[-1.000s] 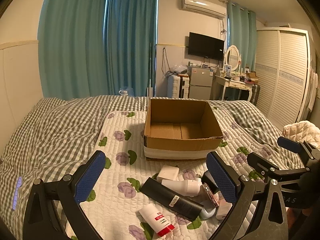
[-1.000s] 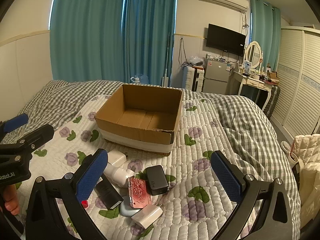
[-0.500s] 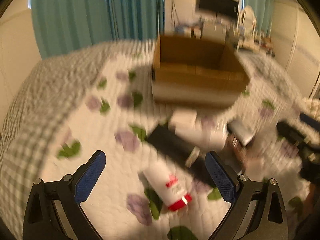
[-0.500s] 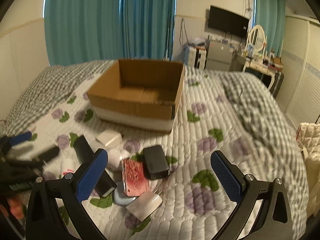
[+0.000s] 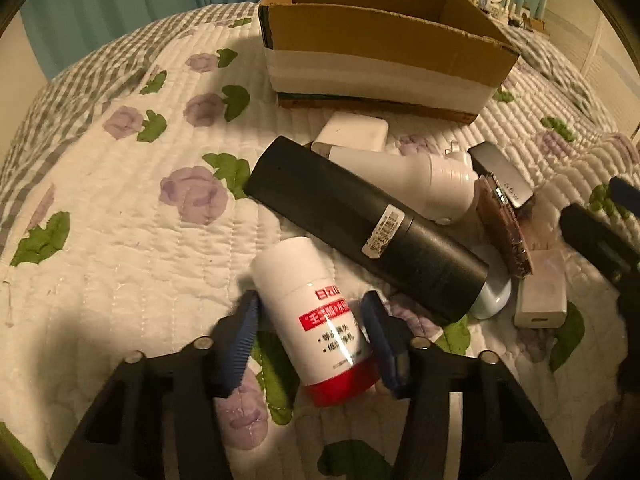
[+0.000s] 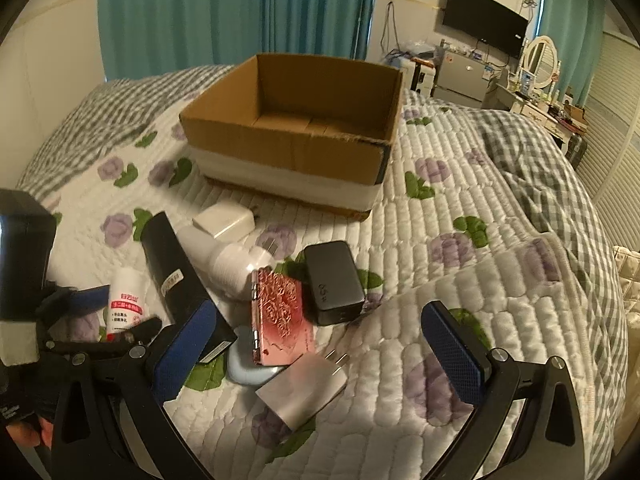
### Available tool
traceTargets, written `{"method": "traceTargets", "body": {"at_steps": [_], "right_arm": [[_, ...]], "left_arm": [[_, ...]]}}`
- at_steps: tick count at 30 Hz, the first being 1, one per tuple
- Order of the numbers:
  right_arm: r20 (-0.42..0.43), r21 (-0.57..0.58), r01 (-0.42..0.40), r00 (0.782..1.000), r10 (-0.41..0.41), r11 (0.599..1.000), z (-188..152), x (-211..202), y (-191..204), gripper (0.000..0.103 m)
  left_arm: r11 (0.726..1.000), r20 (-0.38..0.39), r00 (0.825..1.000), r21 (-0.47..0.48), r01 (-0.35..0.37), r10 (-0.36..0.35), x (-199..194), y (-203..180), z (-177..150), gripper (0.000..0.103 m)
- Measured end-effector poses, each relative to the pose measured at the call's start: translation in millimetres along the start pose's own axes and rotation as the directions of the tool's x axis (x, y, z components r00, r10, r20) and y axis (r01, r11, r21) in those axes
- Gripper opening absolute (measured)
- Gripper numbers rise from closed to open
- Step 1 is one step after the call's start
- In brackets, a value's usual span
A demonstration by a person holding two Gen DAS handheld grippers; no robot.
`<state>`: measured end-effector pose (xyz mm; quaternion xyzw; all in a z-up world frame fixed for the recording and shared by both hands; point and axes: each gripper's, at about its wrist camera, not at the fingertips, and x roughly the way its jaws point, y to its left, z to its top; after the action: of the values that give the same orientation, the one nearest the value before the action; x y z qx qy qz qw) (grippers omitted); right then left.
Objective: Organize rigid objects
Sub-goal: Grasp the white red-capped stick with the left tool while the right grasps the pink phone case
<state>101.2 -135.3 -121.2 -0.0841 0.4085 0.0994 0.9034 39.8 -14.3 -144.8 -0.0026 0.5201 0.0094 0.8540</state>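
Note:
A white bottle with a red base [image 5: 292, 264] lies on the quilt at the near edge of a pile. My left gripper [image 5: 311, 300] straddles it from above, its jaws closing with the blue pads against both sides. The right wrist view has this bottle [image 6: 126, 284] and left gripper [image 6: 120, 312] at the lower left. My right gripper [image 6: 318, 316] hangs open over a pink phone case [image 6: 280, 312] and a black power bank [image 6: 332, 280], touching nothing. An open cardboard box [image 6: 288, 148] stands behind the pile.
The pile also holds a black cylinder [image 5: 360, 224], a tapered white bottle [image 5: 408, 176], a white charger [image 5: 356, 134], a white plug adapter [image 6: 304, 388] and a pale blue item [image 6: 248, 372]. Checked bedding lies to the right; a hand shows at the lower left.
My left gripper dropped and tipped down onto the pile, and its wide jaws came in around the white bottle. The right gripper also sank toward the pile, still open.

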Motion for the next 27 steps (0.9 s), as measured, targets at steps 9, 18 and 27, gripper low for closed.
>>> {"method": "traceTargets", "body": {"at_steps": [9, 18, 27], "right_arm": [[-0.062, -0.058, 0.020, 0.998, -0.024, 0.998, 0, 15, 15, 0.094], [-0.178, -0.081, 0.019, 0.983, -0.033, 0.997, -3, 56, 34, 0.058], [-0.144, -0.048, 0.000, 0.990, -0.007, 0.999, -4, 50, 30, 0.012]], "left_arm": [[0.998, 0.117, 0.992, 0.000, 0.055, -0.055, -34, 8, 15, 0.038], [0.998, 0.156, 0.986, 0.002, 0.061, -0.060, -41, 18, 23, 0.037], [0.997, 0.195, 0.977, 0.013, 0.079, -0.080, -49, 16, 25, 0.038]]}}
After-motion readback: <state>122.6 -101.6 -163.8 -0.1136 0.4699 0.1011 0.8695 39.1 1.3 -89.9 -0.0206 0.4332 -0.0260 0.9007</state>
